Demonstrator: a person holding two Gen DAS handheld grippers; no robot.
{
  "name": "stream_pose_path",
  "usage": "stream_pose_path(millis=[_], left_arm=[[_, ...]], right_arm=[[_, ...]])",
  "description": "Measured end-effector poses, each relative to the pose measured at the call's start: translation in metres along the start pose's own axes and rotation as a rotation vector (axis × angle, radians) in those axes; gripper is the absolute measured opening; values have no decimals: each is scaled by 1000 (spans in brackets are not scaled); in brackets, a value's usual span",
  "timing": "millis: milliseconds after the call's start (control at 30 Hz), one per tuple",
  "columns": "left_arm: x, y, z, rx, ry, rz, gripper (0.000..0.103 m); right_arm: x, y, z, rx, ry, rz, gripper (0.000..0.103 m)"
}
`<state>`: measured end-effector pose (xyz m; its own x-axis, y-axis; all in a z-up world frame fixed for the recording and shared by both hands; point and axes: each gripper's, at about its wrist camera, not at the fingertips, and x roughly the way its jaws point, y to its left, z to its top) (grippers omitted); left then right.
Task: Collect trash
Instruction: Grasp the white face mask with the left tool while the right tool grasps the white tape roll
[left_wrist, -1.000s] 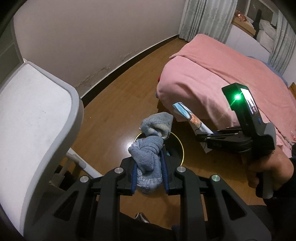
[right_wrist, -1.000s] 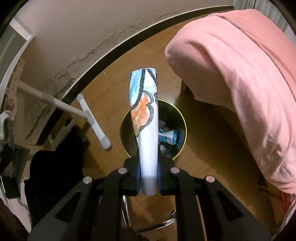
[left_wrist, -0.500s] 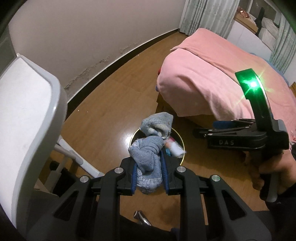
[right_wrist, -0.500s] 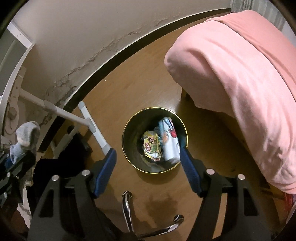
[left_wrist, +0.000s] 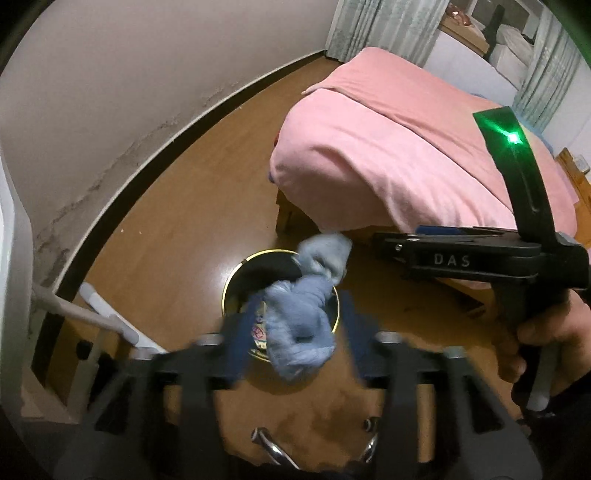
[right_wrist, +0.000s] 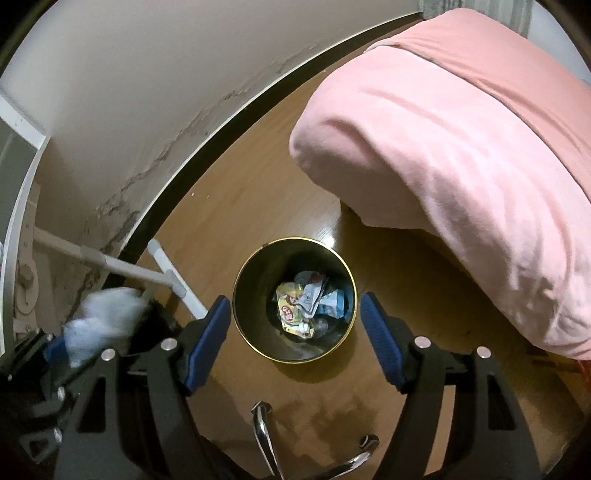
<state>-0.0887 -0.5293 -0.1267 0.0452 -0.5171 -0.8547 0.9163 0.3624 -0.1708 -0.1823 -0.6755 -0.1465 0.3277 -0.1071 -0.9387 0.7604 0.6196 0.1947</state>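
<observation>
The sock (left_wrist: 301, 317), a knotted blue-grey bundle, sits low in the centre of the left wrist view, between the spreading pads of the left gripper (left_wrist: 295, 347); those jaws are opening and blurred, and the cloth no longer looks pinched, so it seems to be dropping free. Its long axis runs from lower centre up and to the right, the paler toe end reaching past the far rim. Directly behind and below it in that view lies the bin (left_wrist: 236, 280), a dark round can with a gold rim, so the sock hangs over the mouth, a little toward its right side. The left hand is plainly the nearer one to this drop. In the right wrist view the bin (right_wrist: 258, 341) sits at centre frame, wrappers (right_wrist: 308, 302) heaped in its bottom, and the right gripper (right_wrist: 295, 343) stands wide with nothing between its blue pads (right_wrist: 210, 341); the sock shows there as a pale blur (right_wrist: 101, 319) at lower left. The pink bed (right_wrist: 461, 166) fills the upper right, well apart from the bin.
</observation>
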Motion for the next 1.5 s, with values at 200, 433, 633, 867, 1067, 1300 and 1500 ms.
stream_pose_path(millis=[200, 433, 633, 867, 1067, 1300, 1500], left_arm=[[-11, 2, 3, -18, -27, -2, 70], [-76, 11, -9, -7, -112, 15, 82], [-175, 76, -47, -78, -240, 158, 92], [-291, 231, -141, -390, -318, 475, 93], [-361, 332, -240, -599, -286, 681, 93], [-385, 395, -297, -733, -251, 686, 93], [-368, 431, -294, -721, -222, 658, 93]], right_arm=[[-5, -2, 1, 11, -11, 4, 70], [-25, 26, -4, -60, -37, 17, 70], [-72, 104, -7, -212, -106, 90, 70], [-101, 278, -37, -581, -153, 246, 70], [-89, 452, -85, -926, -71, 386, 70], [-45, 595, -134, -1227, 95, 352, 70], [-29, 645, -144, -1350, 117, 290, 71]])
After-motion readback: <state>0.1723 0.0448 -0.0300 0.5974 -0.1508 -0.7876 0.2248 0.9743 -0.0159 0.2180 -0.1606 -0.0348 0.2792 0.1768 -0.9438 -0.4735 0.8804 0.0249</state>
